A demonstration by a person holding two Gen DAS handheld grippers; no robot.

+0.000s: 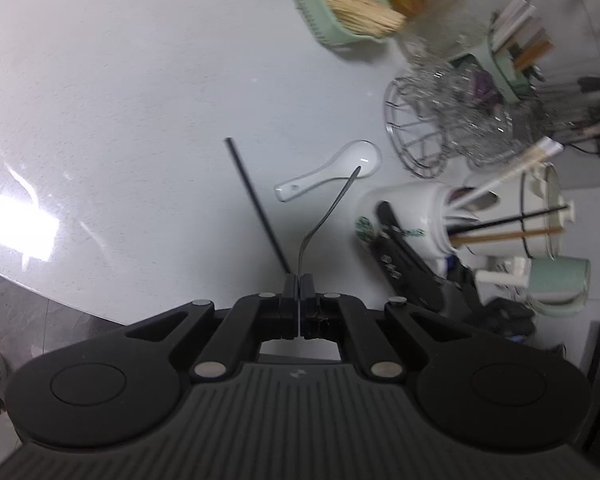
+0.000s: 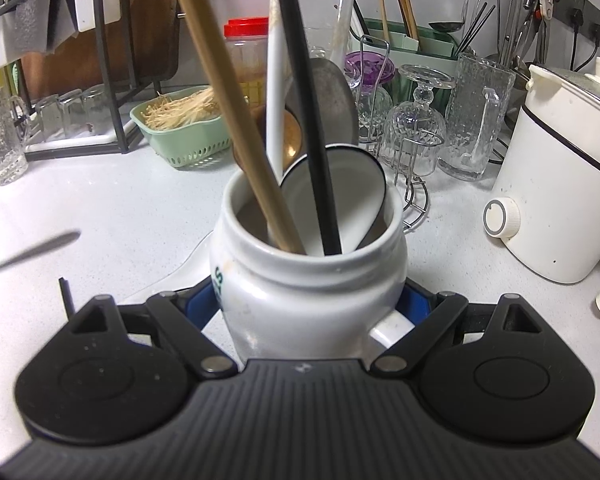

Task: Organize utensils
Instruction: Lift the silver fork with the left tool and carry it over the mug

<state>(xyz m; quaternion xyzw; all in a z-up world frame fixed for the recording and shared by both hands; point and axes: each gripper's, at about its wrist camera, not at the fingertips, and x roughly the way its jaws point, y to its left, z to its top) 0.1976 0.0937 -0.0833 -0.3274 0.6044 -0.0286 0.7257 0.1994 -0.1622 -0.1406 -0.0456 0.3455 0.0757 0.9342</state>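
My left gripper point(image 1: 299, 284) is shut on the end of a thin grey metal utensil point(image 1: 328, 216), held above the counter; its curved shaft points away over a white ceramic spoon point(image 1: 332, 172) lying there. A black chopstick point(image 1: 256, 204) lies on the counter just left of it. My right gripper point(image 2: 308, 304) is shut on a white ceramic jar point(image 2: 312, 280), its blue pads point(image 2: 202, 304) against both sides. The jar point(image 1: 412, 216) holds a wooden chopstick point(image 2: 228, 112), a black chopstick point(image 2: 308, 120) and several spoons. The blurred metal utensil point(image 2: 32, 252) shows at the left.
A green basket point(image 2: 184, 140) and a red-lidded jar point(image 2: 246, 52) stand behind the jar. A wire rack of glasses point(image 2: 412, 128) and a white cooker point(image 2: 560, 168) crowd the right. The counter edge point(image 1: 60, 300) runs at the lower left.
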